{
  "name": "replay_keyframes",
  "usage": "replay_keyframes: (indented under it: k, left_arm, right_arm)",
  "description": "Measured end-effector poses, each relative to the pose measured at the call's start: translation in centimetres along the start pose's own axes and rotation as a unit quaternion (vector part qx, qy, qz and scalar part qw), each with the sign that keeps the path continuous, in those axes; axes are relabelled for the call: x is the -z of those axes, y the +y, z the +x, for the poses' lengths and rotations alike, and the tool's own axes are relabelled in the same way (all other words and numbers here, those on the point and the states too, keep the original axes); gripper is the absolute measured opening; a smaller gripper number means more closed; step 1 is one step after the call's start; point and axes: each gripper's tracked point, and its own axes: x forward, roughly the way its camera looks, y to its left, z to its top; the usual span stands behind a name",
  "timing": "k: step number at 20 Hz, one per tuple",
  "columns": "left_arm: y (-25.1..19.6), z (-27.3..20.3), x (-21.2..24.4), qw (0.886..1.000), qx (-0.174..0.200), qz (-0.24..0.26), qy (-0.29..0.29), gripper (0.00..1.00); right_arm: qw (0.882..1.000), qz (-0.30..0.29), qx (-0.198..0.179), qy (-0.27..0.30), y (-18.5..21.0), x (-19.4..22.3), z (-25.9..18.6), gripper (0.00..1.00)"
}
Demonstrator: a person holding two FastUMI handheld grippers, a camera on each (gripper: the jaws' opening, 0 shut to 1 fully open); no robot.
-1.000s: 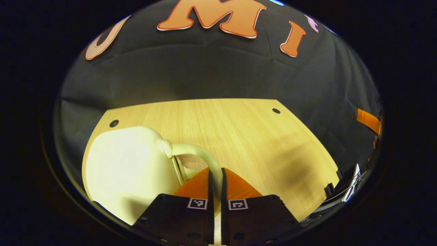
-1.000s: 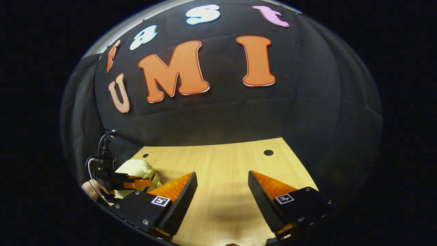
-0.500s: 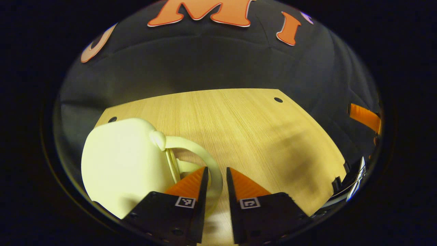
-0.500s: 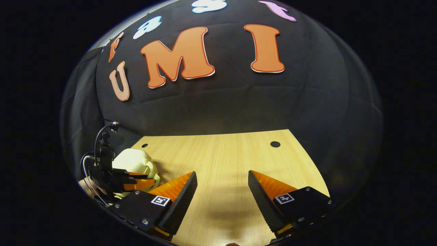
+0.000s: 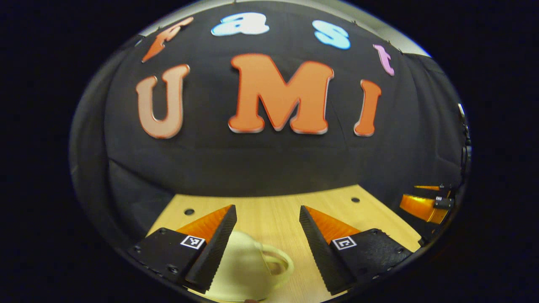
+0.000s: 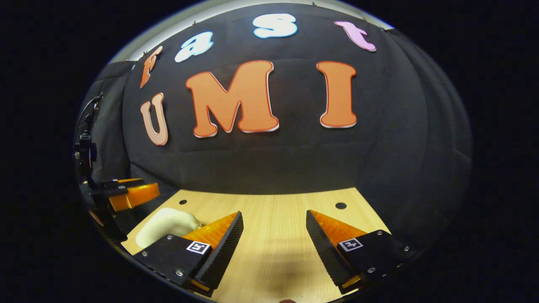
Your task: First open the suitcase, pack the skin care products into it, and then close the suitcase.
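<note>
A small cream suitcase (image 5: 242,273) lies closed on the wooden table (image 5: 269,210), its curved handle (image 5: 282,263) pointing right. My left gripper (image 5: 267,209) hovers above it, open, fingers spread wide and touching nothing. In the right gripper view the suitcase (image 6: 166,223) sits at the table's left end, partly behind my own left finger. My right gripper (image 6: 273,213) is open over bare table with nothing between its fingers. The left gripper (image 6: 126,195) shows at the far left, above the suitcase. The right gripper (image 5: 425,206) appears at the right edge of the left gripper view.
The wooden table (image 6: 273,252) has small round holes near its back corners (image 6: 340,205). The black cloth wall rises right behind its far edge. A cable (image 6: 86,126) runs up from the left gripper.
My left gripper let go of the suitcase handle, opened wide and rose up and back from the suitcase. The right gripper stayed open and barely moved.
</note>
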Motion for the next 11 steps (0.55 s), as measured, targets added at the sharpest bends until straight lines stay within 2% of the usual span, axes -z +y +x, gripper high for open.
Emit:
replay_keyframes:
  k: [3,4,5,6,10,11]
  left_arm:
    - [4.2,-3.3,-6.1,0.993,-0.073,0.016,-0.096,0.94]
    - [5.3,-3.4,-7.3,0.990,-0.084,0.022,-0.108,0.94]
    - [6.5,-4.2,-8.2,0.990,-0.081,0.023,-0.110,0.98]
    - [7.3,-4.4,-8.8,0.991,-0.075,0.018,-0.110,0.95]
    - [10.5,-5.1,-8.2,0.993,-0.057,-0.005,-0.103,0.98]
    - [11.5,-5.4,-8.1,0.993,-0.058,-0.006,-0.103,0.98]
  right_arm:
    - [0.999,-0.011,0.014,-0.044,1.5,-3.2,-1.9,0.95]
    - [0.997,-0.019,0.027,-0.063,1.8,-4.2,-2.4,1.00]
    - [0.996,-0.029,0.042,-0.076,2.0,-4.9,-2.9,0.95]
    - [0.994,-0.035,0.055,-0.087,2.0,-5.1,-3.4,0.95]
    - [0.989,-0.041,0.078,-0.121,4.2,-5.8,-5.9,0.95]
    - [0.987,-0.043,0.087,-0.125,4.3,-5.7,-6.3,1.00]
